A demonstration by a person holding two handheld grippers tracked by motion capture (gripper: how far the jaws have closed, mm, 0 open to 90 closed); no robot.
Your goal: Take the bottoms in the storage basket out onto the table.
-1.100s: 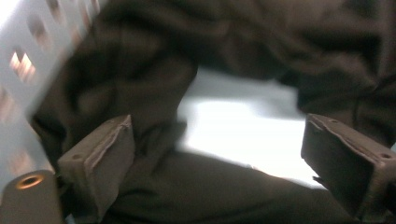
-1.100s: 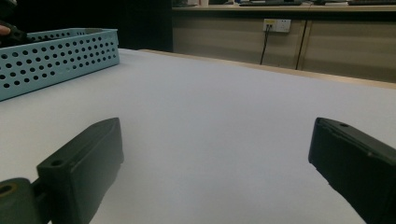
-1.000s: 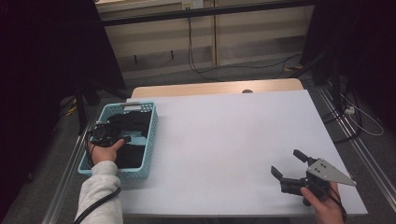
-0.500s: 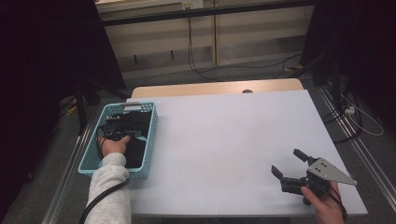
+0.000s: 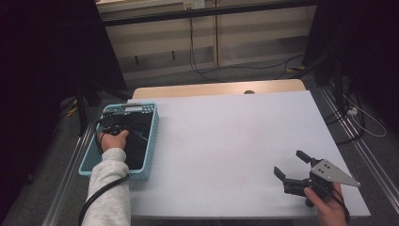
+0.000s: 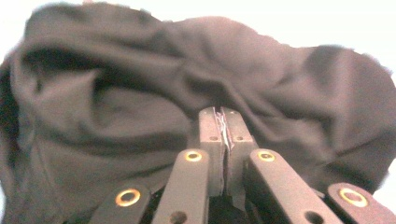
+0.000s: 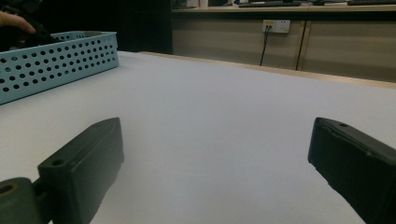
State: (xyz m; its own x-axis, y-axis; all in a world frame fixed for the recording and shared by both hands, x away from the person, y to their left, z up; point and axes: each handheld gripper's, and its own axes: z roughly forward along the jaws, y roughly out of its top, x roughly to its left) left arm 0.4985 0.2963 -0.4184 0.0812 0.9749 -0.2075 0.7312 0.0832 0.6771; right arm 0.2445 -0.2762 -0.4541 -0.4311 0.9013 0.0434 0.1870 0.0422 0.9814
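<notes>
A: Left gripper (image 5: 109,123) position?
B: Down inside the blue basket (image 5: 89,159) at the tabletop's (image 5: 226,141) left edge. Its own view shows the jaws pressed together against dark cloth (image 6: 140,93); whether any fabric is caught between them, I cannot tell.
A: Right gripper (image 5: 292,165)?
B: Near the front right corner, held just above the white surface. Jaws wide apart, nothing between them. The basket stands well apart from it.

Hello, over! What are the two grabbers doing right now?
Left gripper shut, in the blue basket, against dark cloth. Right gripper open, empty, over bare white table. Nothing in the way.
</notes>
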